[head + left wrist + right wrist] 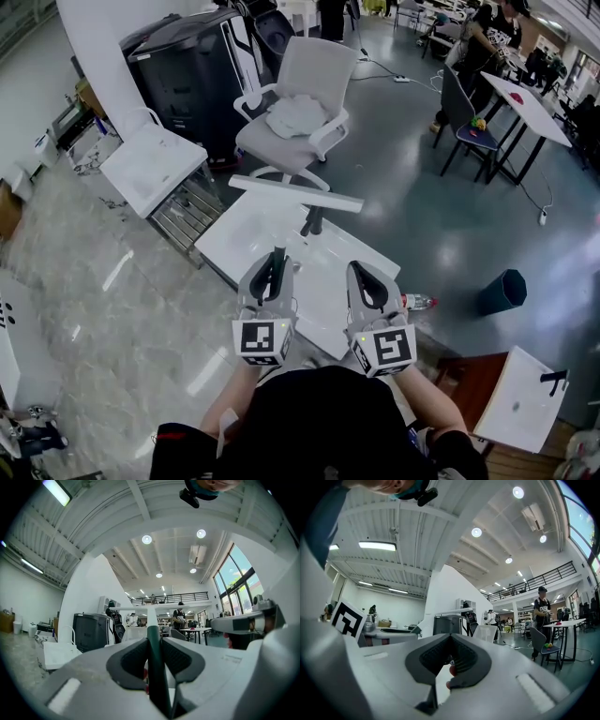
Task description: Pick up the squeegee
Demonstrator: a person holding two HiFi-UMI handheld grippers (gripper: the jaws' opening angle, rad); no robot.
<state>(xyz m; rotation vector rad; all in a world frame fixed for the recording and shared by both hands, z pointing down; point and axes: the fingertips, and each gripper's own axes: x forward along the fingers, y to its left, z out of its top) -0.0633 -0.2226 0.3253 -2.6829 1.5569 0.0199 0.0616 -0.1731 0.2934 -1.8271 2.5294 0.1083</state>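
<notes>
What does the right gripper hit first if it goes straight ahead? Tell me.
Likely the white chair, beyond the table. The squeegee blade, held in the left gripper, lies just above that line in the right gripper view, so it could come first; depth is unclear.

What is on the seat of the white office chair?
A crumpled white cloth lies on the seat of the white office chair. Whatever sits beneath the cloth is covered.
</notes>
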